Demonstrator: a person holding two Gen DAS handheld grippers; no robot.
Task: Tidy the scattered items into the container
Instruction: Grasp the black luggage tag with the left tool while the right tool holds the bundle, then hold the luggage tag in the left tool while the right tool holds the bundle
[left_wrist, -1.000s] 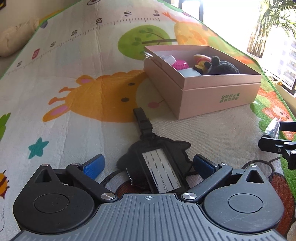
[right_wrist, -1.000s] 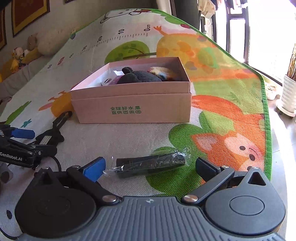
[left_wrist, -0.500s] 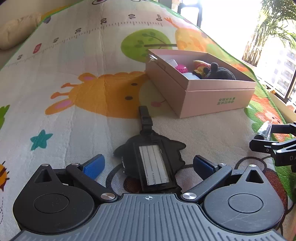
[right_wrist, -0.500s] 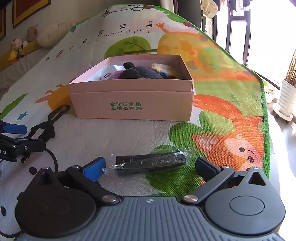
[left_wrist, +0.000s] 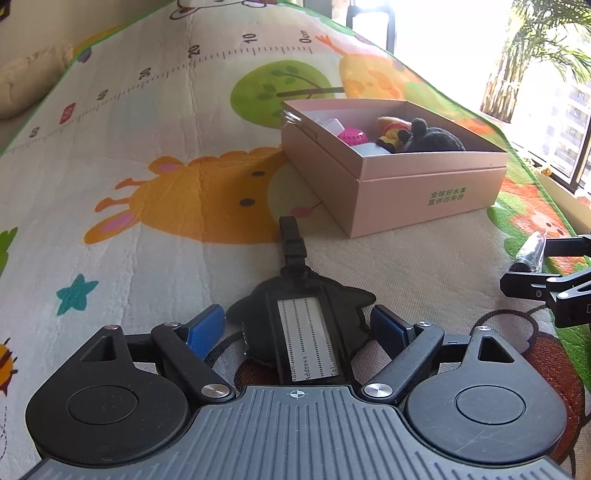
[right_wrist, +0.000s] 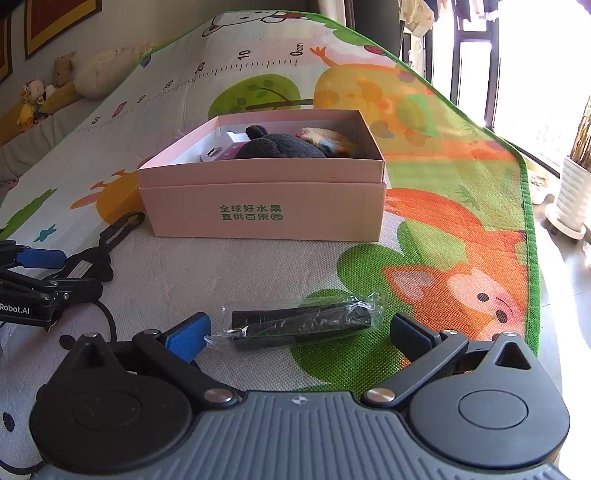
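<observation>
Since a second ago the left gripper (left_wrist: 297, 326) has edged forward over the black luggage tag (left_wrist: 303, 325), and its jaws have just been closing in; the tag lies between the blue pads (left_wrist: 205, 326), which sit just beside its edges, not yet pressing as far as can be seen. So: released, straddling the tag. The tag lies flat on the play mat (left_wrist: 147, 147), address window up, strap (left_wrist: 291, 240) pointing away toward the near corner of the pink box (left_wrist: 424, 188).

Right gripper (right_wrist: 299, 336): no shift seen. Fingers spread wide, nothing gripped. A black stick in a clear wrapper (right_wrist: 299, 323) lies crosswise on the mat between the pads, the left pad near its wrapper end, the right pad apart from it.

The box stands farther out on the mat, open at the top. Inside: a dark plush toy (left_wrist: 436, 138), a yellow and red plush (left_wrist: 391, 129), a pink ball (left_wrist: 352, 136), some white pieces.

Far left off the mat, soft toys (right_wrist: 33, 99) lie along a ledge. A potted plant (right_wrist: 576, 192) stands at the right by the window.
</observation>
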